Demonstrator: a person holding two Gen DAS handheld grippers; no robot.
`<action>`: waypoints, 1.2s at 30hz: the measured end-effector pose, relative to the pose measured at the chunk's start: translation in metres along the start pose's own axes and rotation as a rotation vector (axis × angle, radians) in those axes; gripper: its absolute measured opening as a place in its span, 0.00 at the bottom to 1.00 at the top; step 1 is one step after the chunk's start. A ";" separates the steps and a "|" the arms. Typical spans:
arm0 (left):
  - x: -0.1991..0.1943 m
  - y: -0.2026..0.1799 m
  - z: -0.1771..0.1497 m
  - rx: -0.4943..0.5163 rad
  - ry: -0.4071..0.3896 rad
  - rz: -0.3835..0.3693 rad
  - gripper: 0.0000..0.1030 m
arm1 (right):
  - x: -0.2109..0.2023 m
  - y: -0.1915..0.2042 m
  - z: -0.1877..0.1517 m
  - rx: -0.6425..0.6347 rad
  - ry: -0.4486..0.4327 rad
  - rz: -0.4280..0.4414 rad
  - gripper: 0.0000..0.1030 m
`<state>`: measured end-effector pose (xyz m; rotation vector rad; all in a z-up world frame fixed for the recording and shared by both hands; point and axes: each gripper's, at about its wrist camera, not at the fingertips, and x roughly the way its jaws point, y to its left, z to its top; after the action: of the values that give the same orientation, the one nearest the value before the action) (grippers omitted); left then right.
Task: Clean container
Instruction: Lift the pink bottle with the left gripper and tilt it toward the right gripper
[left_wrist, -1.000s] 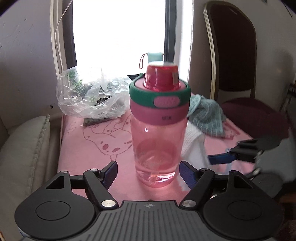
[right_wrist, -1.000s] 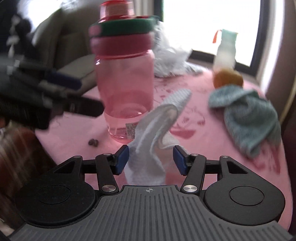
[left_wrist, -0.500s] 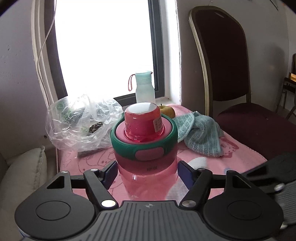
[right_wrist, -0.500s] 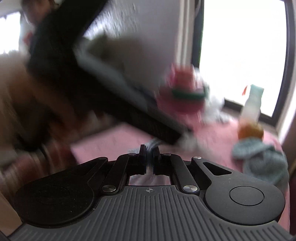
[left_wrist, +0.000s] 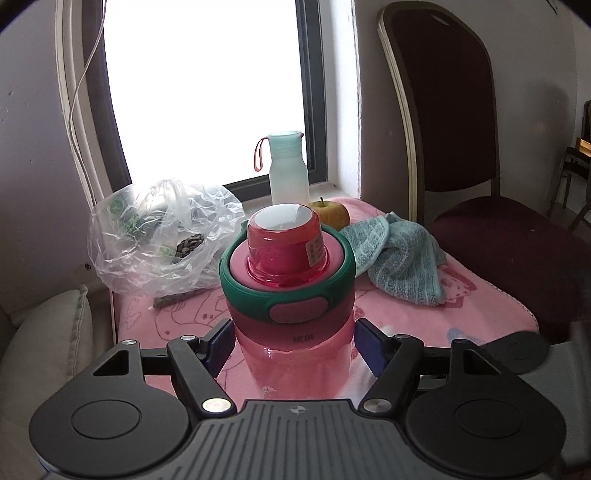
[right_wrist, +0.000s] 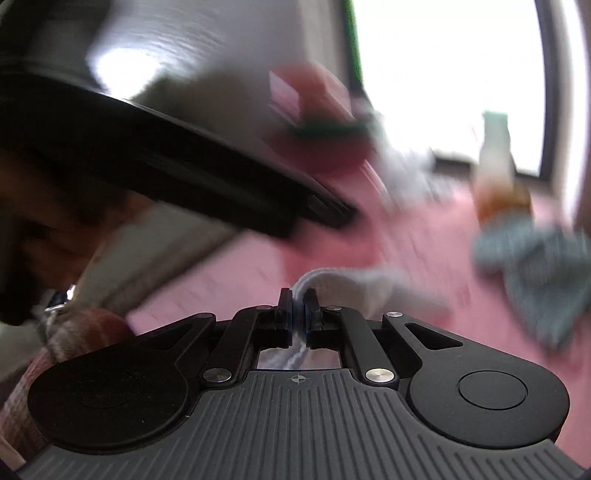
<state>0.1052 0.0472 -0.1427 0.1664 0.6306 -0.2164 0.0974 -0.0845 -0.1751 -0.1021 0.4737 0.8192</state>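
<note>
A pink transparent bottle with a green-rimmed lid and a red cap stands between the fingers of my left gripper. The jaws are wide apart and flank the bottle just below its lid. I cannot tell whether the pads touch it. My right gripper is shut on a white cloth, which trails forward over the pink table cover. In the right wrist view the bottle is a blur behind the dark body of the left gripper.
On the pink-covered table lie a teal towel, an apple and a clear plastic bag. A pale bottle stands on the window sill. A dark chair is on the right, and a cushion is on the left.
My left gripper rose and came in around the bottle, which now sits between its fingers. My right gripper shut on the white cloth and is moving fast, blurring its view.
</note>
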 end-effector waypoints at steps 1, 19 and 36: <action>0.000 0.001 0.001 -0.007 0.007 -0.003 0.66 | -0.004 0.009 0.004 -0.043 -0.048 -0.004 0.06; 0.003 0.005 0.005 -0.016 0.027 -0.023 0.66 | 0.008 0.009 0.007 0.128 -0.107 0.033 0.03; 0.011 -0.011 -0.008 -0.050 0.061 0.033 0.78 | -0.006 -0.025 -0.023 0.366 0.069 -0.024 0.08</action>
<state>0.1070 0.0366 -0.1565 0.1360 0.6930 -0.1638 0.1036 -0.1116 -0.1952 0.2029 0.6785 0.6957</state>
